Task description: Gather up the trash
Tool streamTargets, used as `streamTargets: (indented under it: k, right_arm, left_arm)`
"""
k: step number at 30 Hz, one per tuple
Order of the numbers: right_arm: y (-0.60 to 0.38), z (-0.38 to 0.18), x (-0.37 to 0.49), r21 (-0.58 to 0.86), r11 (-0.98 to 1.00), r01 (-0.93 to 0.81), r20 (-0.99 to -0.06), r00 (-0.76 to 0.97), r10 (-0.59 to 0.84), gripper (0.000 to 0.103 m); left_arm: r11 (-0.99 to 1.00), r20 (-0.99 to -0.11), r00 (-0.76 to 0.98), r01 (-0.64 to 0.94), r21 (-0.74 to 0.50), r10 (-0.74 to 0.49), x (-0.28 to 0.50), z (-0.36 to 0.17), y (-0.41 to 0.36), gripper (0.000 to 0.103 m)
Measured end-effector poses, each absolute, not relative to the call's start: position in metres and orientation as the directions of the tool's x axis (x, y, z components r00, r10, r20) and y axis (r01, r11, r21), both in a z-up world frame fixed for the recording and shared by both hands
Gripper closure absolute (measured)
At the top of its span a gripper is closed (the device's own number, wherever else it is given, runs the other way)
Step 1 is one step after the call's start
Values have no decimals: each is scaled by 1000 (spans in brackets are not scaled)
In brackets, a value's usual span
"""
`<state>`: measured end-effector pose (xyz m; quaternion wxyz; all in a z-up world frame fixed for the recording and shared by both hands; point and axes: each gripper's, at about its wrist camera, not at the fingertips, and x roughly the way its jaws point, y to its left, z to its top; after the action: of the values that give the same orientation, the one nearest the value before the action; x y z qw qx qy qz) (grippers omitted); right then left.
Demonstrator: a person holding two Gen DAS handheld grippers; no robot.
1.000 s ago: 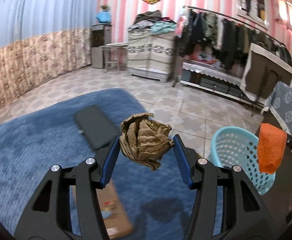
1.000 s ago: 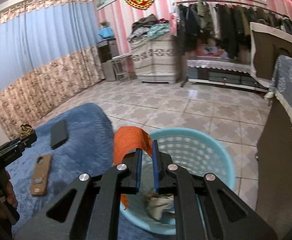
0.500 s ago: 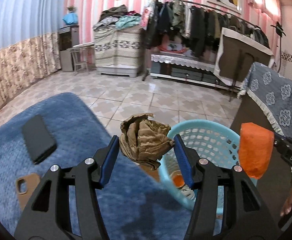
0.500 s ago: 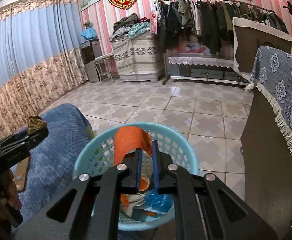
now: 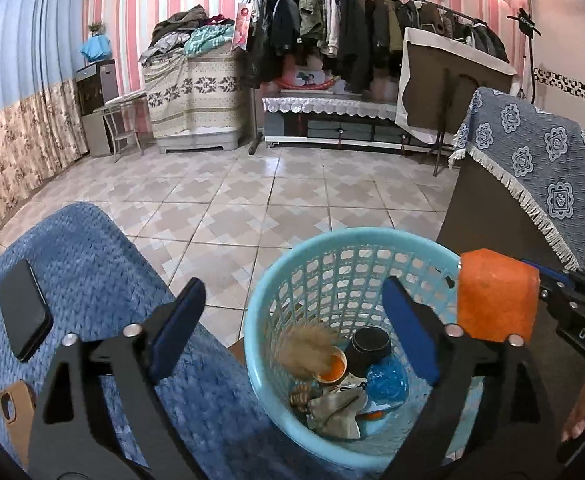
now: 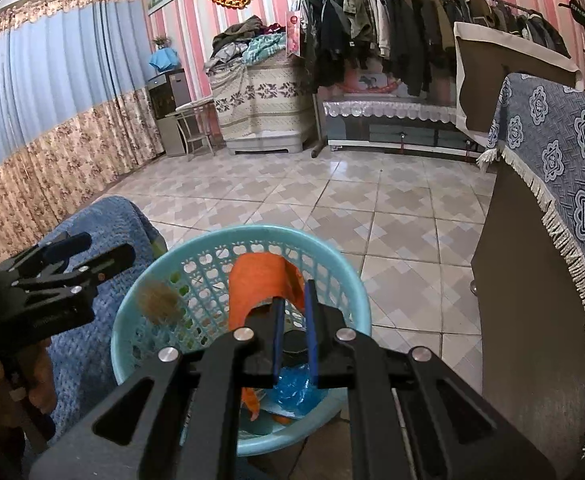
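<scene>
Two grippers hang over the light blue plastic basket (image 5: 332,276) that stands on the tiled floor beside the blue blanket (image 5: 104,264). The left gripper (image 5: 292,320) has its blue-padded jaws spread wide with nothing between them. A blurred brown wad (image 5: 306,346) shows inside the basket below it, against the near wall; in the right wrist view the same wad (image 6: 158,300) sits as a smear by the basket's left rim, and I cannot tell whether it is resting or in the air. The right gripper (image 6: 292,308) has its jaws drawn close together, pinching an orange wrapper (image 6: 264,280) that curls up over the fingertips above the basket's mouth; from the left wrist view the wrapper (image 5: 496,292) hangs at the basket's right edge. In the bottom of the basket lie a small orange-lined cup (image 5: 330,366), a dark round lid (image 5: 370,346), a crinkled blue plastic piece (image 5: 386,376) and a crumpled pale paper (image 5: 338,408). On the blanket, well apart from the basket, rest a black phone (image 5: 24,314) and a brown phone case (image 5: 14,404).
</scene>
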<state>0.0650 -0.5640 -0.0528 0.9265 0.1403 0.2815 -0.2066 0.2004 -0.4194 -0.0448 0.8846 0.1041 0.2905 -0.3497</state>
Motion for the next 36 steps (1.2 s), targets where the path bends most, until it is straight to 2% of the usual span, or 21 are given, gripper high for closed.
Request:
streamTargets:
  k: [6,12,14,15,16,20,22,26,29,32,36]
  right_arm:
    - [-561,-57,71,131,878,461,-589,748,-305,93]
    - [-557,-63,93,120,882,456,-634,719,-286,90]
    - [-559,-68,111,113,882,457,-682,681,-266,71]
    - [-560,-70,117,111,883,457,-699,667,-257,46]
    - [-560,-73,127,107,885,453,-726,644,-241,35]
    - [-548,-72,140,72,900,429,-749,619,-235,33]
    - [-541,-70,141,66,903,424,-751,617,-235,21]
    - [-529,-65,135,66,906,417,-745,625,-233,21]
    - [-522,-61,128,88,903,420,-729,646,-229,13]
    - [-512,-55,121,101,904,415,-708,669,-228,12]
    - [-492,-46,116,109,917,384,-685,698,-211,5]
  left_arm:
    - [796,-567,643,605,-36,-515,212,-41,-393,6]
    - [813,-538,679,582,-19,-499,209,-35,-367,6]
    - [822,-534,691,570,-12,-487,207,-33,-358,5]
    - [824,-534,693,567,-13,-484,207,-33,-354,6]
    - [830,-535,697,558,-14,-478,207,-31,-348,6]
    - [847,-534,710,531,-20,-459,207,-25,-328,6]
    - [859,-525,724,512,-25,-447,207,-20,-314,5]
    - [880,-513,749,474,-30,-420,205,-13,-290,5]
    - [896,-509,762,441,-43,-399,200,-9,-270,5]
    - [910,-507,777,413,-37,-373,191,-7,-248,5]
    - [937,-504,803,346,-42,-319,178,-3,-213,5]
